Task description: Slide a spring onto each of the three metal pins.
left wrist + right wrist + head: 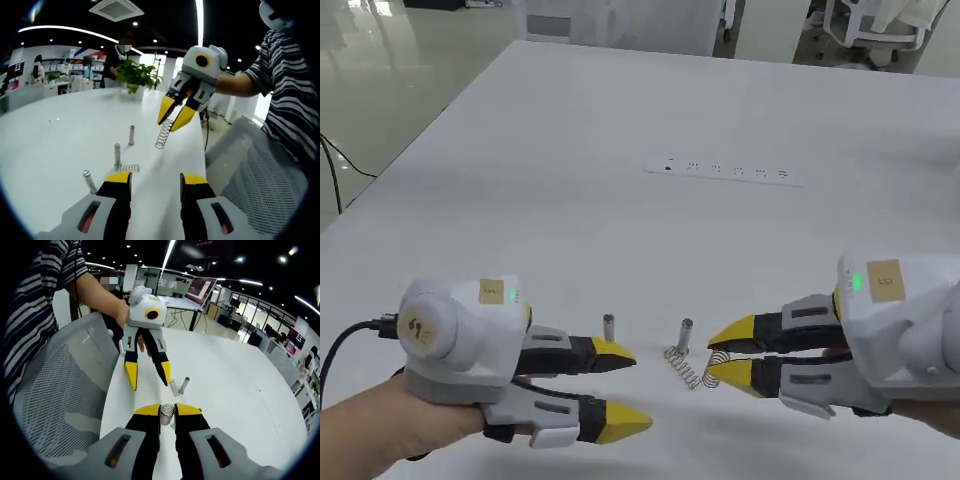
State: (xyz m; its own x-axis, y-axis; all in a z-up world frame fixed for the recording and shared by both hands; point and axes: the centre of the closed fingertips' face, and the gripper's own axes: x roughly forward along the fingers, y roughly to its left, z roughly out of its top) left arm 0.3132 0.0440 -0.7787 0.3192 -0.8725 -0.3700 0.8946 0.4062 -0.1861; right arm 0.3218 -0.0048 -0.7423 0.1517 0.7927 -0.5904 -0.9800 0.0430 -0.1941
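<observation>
Springs of thin silvery coiled wire, two in sight, are both off the pins. At the left of the head view the left gripper [643,390], a white body with black jaws tipped in yellow, is gripped by a hand [370,430] over the white tabletop [570,150]. Its jaws stand wide apart with nothing between them. Just beyond its farther tip the left pin [609,327], a short silvery metal cylinder, stands upright, and the right pin [686,335] stands upright a little further along. At that pin's foot the loose spring [682,367] lies slantwise on the table. Just right of it the held spring [718,357] is pinched between the nearly closed yellow tips of the right gripper [709,360], which reaches in from the right edge. In the left gripper view three bare pins stand in a row: the nearest pin [89,181], the middle pin [117,155] and the farthest pin [131,135]. There the loose spring lies flat just beside the middle pin, and the held spring hangs down from the right gripper's tips.
</observation>
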